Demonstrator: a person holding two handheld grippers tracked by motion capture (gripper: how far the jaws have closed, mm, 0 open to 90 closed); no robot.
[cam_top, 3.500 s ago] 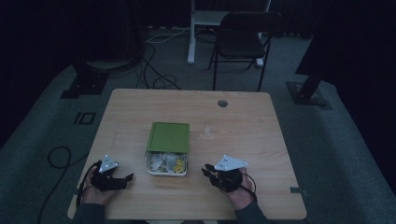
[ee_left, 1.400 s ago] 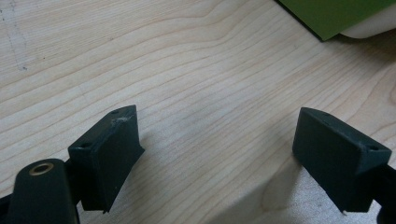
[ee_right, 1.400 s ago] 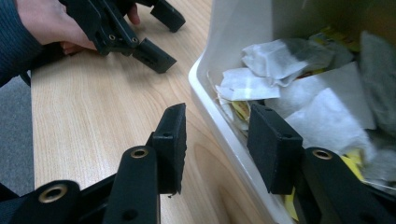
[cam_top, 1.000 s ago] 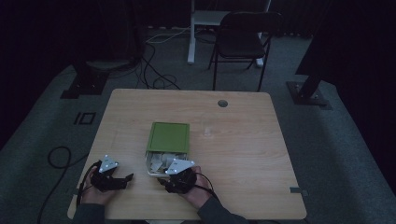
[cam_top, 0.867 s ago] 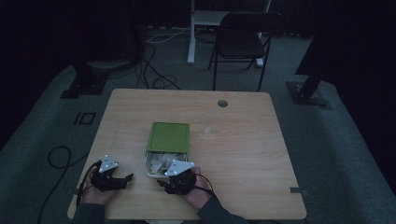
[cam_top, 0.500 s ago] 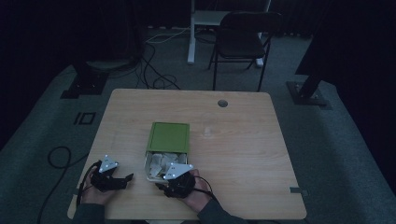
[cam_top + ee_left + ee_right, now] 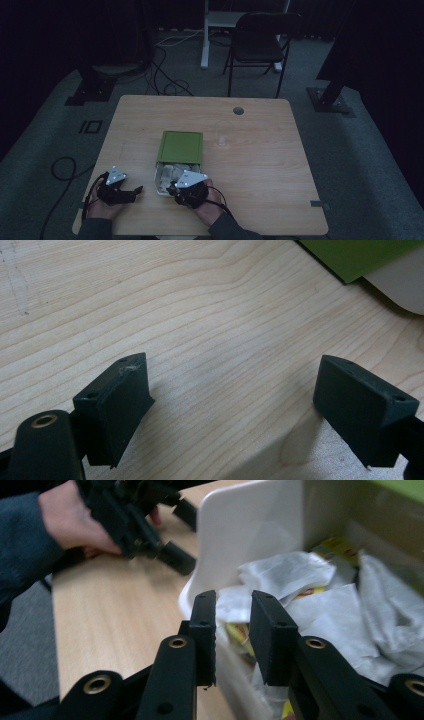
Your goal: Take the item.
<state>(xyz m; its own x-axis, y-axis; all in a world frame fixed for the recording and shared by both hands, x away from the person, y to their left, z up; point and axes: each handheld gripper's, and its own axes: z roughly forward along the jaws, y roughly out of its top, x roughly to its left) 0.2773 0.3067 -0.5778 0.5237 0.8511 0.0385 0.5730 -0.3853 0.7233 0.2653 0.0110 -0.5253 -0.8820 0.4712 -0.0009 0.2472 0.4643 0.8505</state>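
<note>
At the near table edge, the right gripper [image 7: 232,637] straddles the white box's [image 7: 161,184] near wall, one jaw outside, one inside among the white packets [image 7: 330,612]; the jaws have just been closing, a narrow gap left, so a grip can't be told. The left gripper [image 7: 131,191] rests open on bare table [image 7: 210,315] (nothing between). Farther, the green lid [image 7: 180,147] covers the box's far part.

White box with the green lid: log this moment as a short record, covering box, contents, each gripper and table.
box: white box near the table's front edge, green lid slid back
contents: white sachets, some with yellow print
right gripper: jaws straddle the box's near wall, have just been closing, small gap remains
left gripper: jaws wide open over bare wood
table: wooden table
</note>
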